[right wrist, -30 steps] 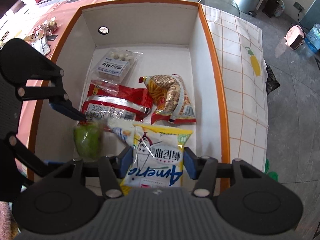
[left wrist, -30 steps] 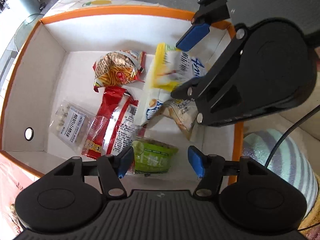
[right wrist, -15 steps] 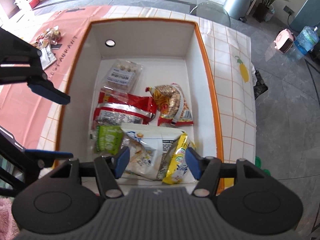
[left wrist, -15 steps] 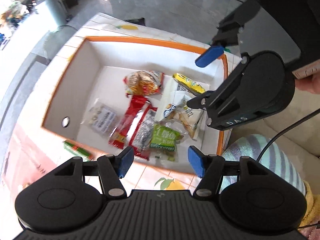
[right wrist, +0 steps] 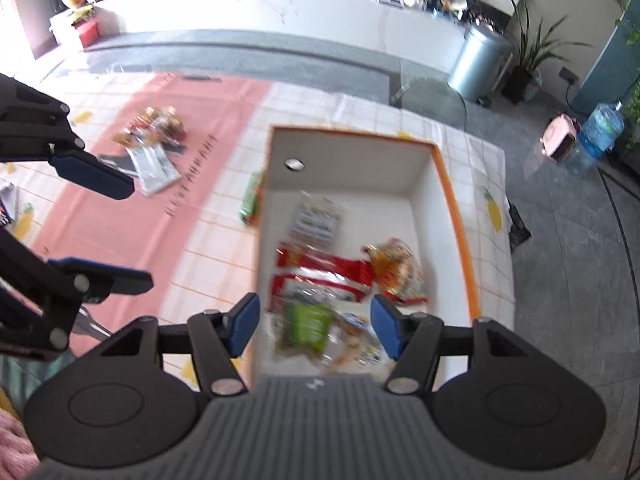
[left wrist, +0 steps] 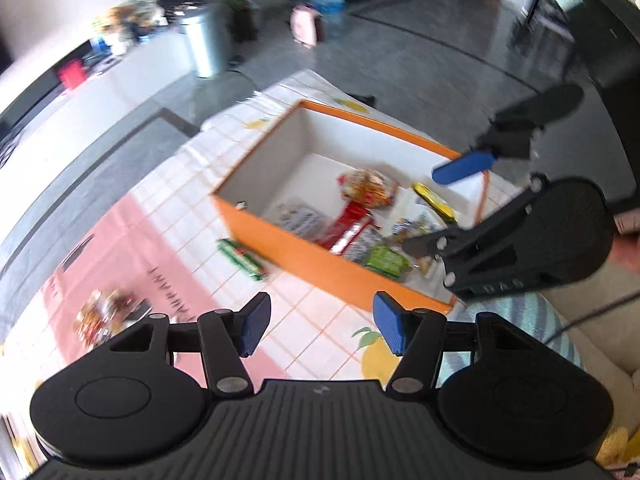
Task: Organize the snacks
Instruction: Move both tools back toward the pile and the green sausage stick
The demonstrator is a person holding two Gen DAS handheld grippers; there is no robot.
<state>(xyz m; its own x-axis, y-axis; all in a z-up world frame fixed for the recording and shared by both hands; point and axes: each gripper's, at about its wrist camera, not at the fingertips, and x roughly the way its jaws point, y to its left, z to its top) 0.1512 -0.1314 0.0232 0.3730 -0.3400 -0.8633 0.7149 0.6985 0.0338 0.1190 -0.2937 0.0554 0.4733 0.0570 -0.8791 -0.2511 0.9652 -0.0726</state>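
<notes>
An orange-rimmed white box [left wrist: 304, 256] [right wrist: 456, 208] on the table holds several snack packs: a green pack [left wrist: 386, 260] [right wrist: 306, 326], red packs [left wrist: 352, 220] [right wrist: 320, 272], an orange chip bag [left wrist: 370, 188] [right wrist: 396, 268] and a clear pack [right wrist: 318, 222]. A green snack bar [left wrist: 242, 260] [right wrist: 250, 202] lies on the table beside the box. My left gripper [left wrist: 318, 326] is open and empty, high above the table. My right gripper [right wrist: 314, 324] is open and empty, high above the box's near end; it also shows in the left wrist view [left wrist: 440, 208].
More snack packs [right wrist: 154, 128] [left wrist: 106, 316] lie on the pink part of the tablecloth. A silver bin [right wrist: 478, 64], plants and a water jug [right wrist: 600, 132] stand on the floor beyond the table. A striped cushion [left wrist: 516, 320] is near the box.
Both grippers have risen and pulled back from the box. The yellow bag left the right gripper and the green pack left the left one; both lie in the box.
</notes>
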